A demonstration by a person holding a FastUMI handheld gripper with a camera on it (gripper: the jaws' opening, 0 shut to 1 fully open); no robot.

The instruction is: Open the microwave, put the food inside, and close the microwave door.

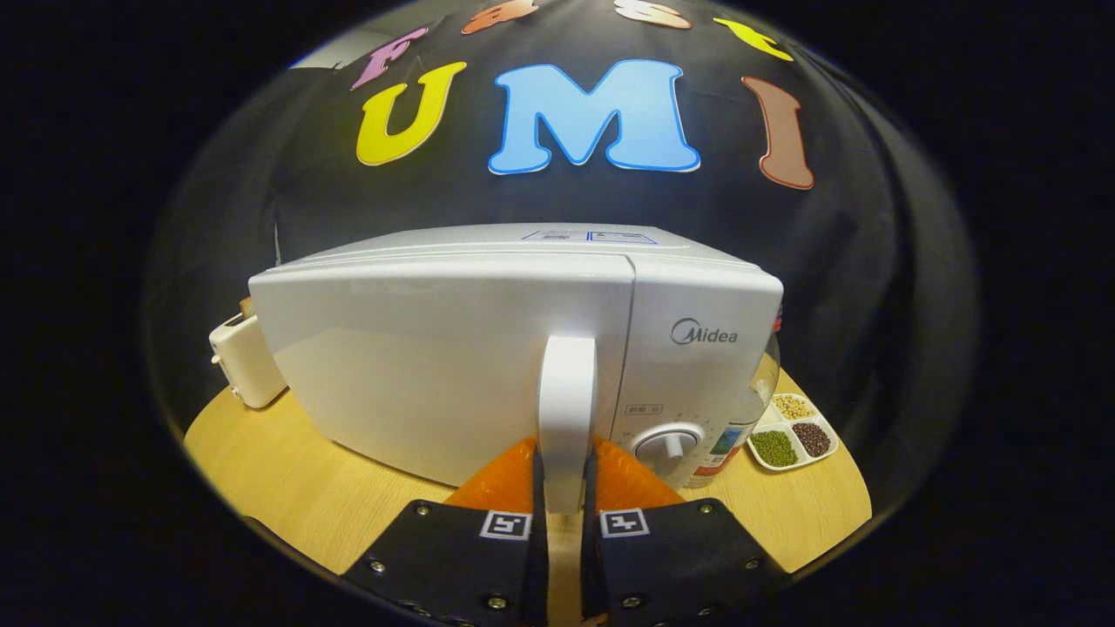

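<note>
A pale wooden bench carries the lot. At one end of it stands a cream-white toaster, a slice of bread showing at its top. Toward the other end sits a white divided dish with three compartments (pale beans, dark beans, green beans). Just beside the dish stands a clear jar, its label unreadable.

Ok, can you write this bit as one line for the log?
tool: shut on white vertical door handle | white microwave: door closed | step: opening
</note>
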